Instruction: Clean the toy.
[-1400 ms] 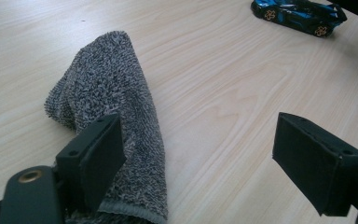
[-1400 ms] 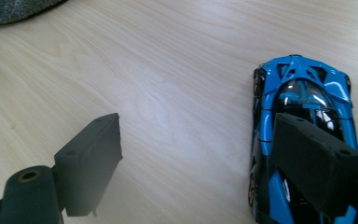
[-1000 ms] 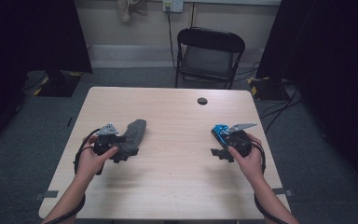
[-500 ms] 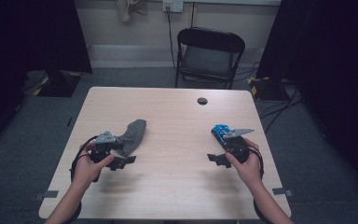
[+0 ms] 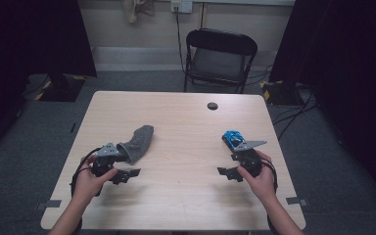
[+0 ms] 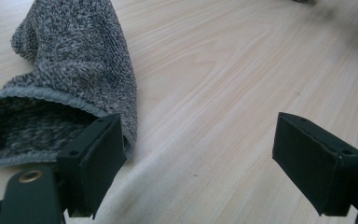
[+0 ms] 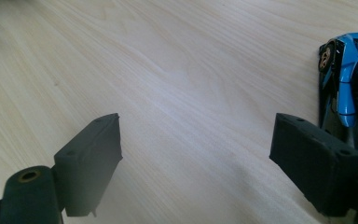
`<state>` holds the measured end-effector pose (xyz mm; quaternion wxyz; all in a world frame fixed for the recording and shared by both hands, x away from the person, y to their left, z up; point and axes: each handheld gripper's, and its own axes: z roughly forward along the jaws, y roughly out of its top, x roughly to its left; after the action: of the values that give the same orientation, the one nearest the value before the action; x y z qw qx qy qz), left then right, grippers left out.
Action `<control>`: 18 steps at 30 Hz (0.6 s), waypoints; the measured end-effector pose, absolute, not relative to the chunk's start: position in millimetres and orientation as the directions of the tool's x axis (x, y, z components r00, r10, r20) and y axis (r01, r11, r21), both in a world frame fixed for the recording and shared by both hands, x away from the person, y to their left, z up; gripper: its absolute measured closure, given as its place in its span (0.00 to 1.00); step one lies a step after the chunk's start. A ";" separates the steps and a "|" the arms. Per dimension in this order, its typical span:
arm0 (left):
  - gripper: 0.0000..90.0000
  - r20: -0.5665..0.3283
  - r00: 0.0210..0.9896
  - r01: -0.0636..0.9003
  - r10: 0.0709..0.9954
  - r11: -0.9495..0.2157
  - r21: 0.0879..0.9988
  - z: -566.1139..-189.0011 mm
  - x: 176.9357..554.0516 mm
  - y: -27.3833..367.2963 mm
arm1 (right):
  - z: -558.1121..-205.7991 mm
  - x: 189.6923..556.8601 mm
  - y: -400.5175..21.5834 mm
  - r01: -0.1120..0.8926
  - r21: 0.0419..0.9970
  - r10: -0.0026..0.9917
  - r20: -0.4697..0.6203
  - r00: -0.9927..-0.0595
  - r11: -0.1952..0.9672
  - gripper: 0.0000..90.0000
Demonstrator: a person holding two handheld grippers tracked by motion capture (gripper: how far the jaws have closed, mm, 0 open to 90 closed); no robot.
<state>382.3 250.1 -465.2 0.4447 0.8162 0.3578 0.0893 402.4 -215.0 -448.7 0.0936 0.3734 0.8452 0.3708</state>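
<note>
A grey knitted sock lies on the left half of the wooden table, its open cuff toward me. My left gripper rests just in front of the cuff, pointing right, held by a hand. In the left gripper view the sock lies at the left with its cuff beside the left jaw, and the left gripper is open over bare wood. A blue toy car stands on the right half. My right gripper sits beside it, open; in its own view the right gripper has the car just past its right jaw.
A small black round disc lies near the table's far edge. A black folding chair stands behind the table. Dark curtains flank the room, and cables run over the floor at the right.
My left gripper has drawn back toward me and a little left, off the sock, which stays on the table. The right hand has barely shifted.
</note>
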 end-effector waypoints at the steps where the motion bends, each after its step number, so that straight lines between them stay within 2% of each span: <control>1: 0.18 -0.171 0.727 0.506 0.665 -0.350 0.788 -465.5 381.3 250.5 | -449.2 401.7 -215.0 0.561 0.696 0.701 0.116 -0.704 0.448 0.18; 18: 0.18 -0.161 0.741 0.497 0.652 -0.370 0.785 -470.3 370.3 258.4 | -456.4 387.9 -217.6 0.561 0.687 0.685 0.127 -0.717 0.461 0.18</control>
<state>370.3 258.4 -470.3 0.4397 0.8228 0.3491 0.0885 387.9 -217.6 -456.4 0.0839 0.3664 0.8505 0.3680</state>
